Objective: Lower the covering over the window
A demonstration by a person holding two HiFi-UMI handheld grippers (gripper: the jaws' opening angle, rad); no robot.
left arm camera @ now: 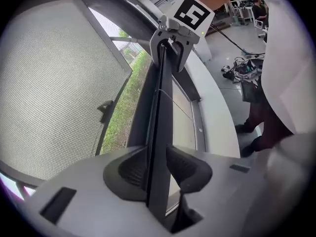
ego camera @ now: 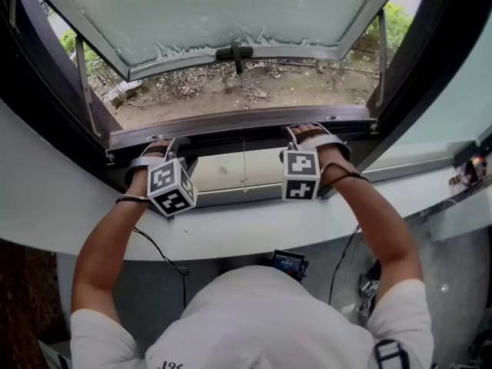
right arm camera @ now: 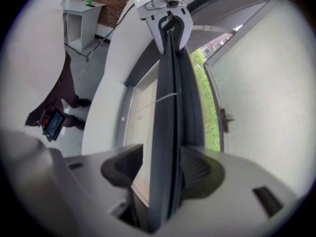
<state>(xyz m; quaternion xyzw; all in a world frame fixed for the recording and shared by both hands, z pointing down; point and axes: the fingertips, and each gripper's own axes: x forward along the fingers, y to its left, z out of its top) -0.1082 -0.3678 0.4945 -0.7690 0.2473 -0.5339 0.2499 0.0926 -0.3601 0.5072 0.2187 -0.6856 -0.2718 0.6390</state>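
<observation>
Dark bar (ego camera: 231,125) spans mid-frame in head view, below open window (ego camera: 223,14), above white sill (ego camera: 231,237) | left gripper (left arm camera: 158,169) clamped on bar at its left end | right gripper (right arm camera: 163,171) released: bar between jaws, I see a gap on picture-left side

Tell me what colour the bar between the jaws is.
Dark grey, almost black; the bar shows best in the right gripper view.

The covering's dark bottom bar (ego camera: 238,138) lies level along the lower window frame (ego camera: 231,118).
</observation>
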